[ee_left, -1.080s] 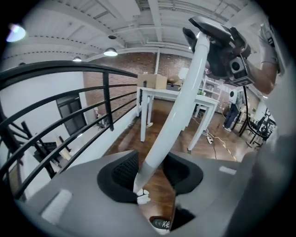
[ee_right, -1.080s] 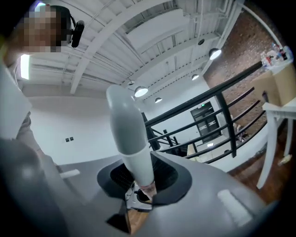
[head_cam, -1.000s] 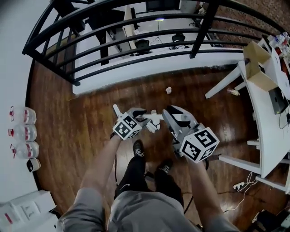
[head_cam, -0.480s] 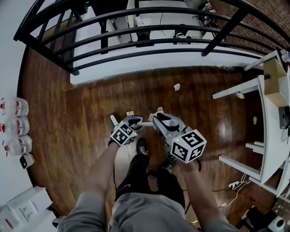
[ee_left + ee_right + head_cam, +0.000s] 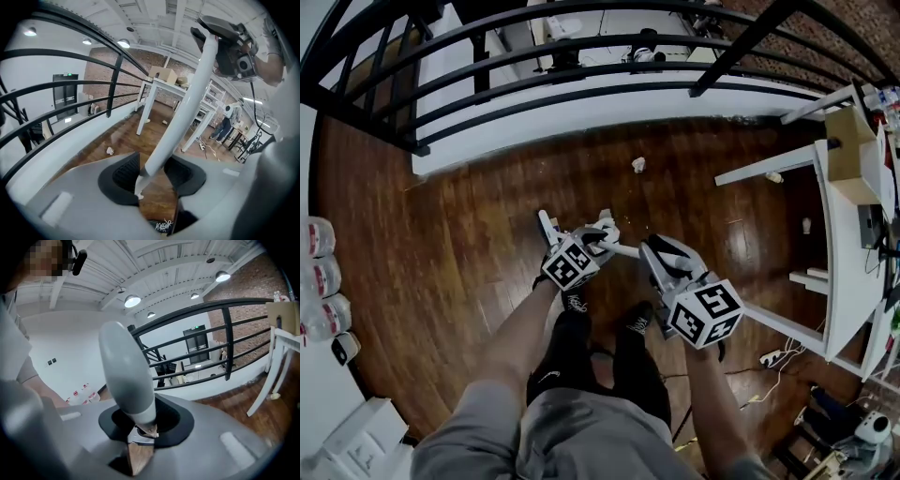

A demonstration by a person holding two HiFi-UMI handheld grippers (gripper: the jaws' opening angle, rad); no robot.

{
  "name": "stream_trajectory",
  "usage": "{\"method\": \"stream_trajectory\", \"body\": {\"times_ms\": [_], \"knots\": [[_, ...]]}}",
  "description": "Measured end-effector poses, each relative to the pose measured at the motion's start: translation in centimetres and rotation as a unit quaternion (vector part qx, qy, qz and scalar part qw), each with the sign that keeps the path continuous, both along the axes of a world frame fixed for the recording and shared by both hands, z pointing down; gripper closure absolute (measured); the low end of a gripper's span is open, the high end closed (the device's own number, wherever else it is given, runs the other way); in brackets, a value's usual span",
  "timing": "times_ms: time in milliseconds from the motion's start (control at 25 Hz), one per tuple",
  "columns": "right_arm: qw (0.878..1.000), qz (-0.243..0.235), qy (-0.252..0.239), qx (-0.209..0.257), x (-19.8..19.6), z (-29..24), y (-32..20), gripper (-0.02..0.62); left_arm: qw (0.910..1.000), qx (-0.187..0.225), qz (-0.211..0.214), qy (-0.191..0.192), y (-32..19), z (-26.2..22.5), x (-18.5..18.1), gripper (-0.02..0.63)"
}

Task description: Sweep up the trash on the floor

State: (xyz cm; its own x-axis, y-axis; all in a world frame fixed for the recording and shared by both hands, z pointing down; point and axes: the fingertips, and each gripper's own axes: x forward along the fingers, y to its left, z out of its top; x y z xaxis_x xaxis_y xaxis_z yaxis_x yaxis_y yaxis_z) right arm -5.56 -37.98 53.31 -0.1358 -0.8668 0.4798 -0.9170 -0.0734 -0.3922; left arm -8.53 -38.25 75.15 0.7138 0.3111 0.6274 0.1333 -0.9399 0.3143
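Note:
A long white handle [image 5: 623, 250] runs between my two grippers above my shoes. My left gripper [image 5: 577, 228] has the handle's shaft [image 5: 183, 117] between its dark pads, which touch it on both sides while the jaws are opening slightly. My right gripper [image 5: 652, 251] is shut on the handle's rounded grey-white top end [image 5: 126, 376]. In the gripper views the left gripper [image 5: 152, 171] looks up the shaft and the right gripper [image 5: 140, 420] looks past the end. A crumpled paper ball [image 5: 638, 164] lies on the wooden floor ahead of me, also visible as the paper ball [image 5: 109, 150].
A black railing [image 5: 581, 70] on a white curb bounds the floor ahead. A white table [image 5: 839, 234] stands at the right, with small scraps [image 5: 775, 177] by its legs. Plastic bottles [image 5: 319, 272] line the left wall. A power strip and cable [image 5: 769, 356] lie at the lower right.
Both grippers have sunk lower with the white handle still between them. The head view has shifted, so the railing and paper ball sit higher in the picture.

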Motion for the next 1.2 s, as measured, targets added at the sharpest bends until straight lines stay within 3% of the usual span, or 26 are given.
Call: {"method": "stream_trajectory", "body": {"times_ms": [160,280,440,600,920,1200], "knots": [[0.999,0.028,0.002,-0.015,3.6,-0.2,1.8,0.527,0.9994,0.001,0.034,0.010,1.7,0.1,4.0,0.446],[0.999,0.034,-0.012,-0.012,6.2,-0.4,3.2,0.526,0.9984,0.014,0.054,-0.008,2.8,-0.4,6.2,0.448],[0.999,-0.012,-0.022,0.027,9.5,-2.2,4.6,0.526,0.9957,0.056,0.061,-0.041,3.7,-2.2,9.3,0.456],[0.995,-0.045,-0.037,0.080,14.4,-6.9,7.4,0.526,0.9936,0.094,0.043,-0.046,5.6,-6.9,13.3,0.465],[0.988,-0.040,-0.027,0.147,23.1,-13.1,10.5,0.526,0.9888,0.148,0.013,-0.016,5.9,-13.2,22.5,0.465],[0.990,-0.027,0.014,0.135,31.5,-13.5,9.1,0.526,0.9912,0.128,0.007,0.036,5.1,-13.2,32.9,0.463]]}}
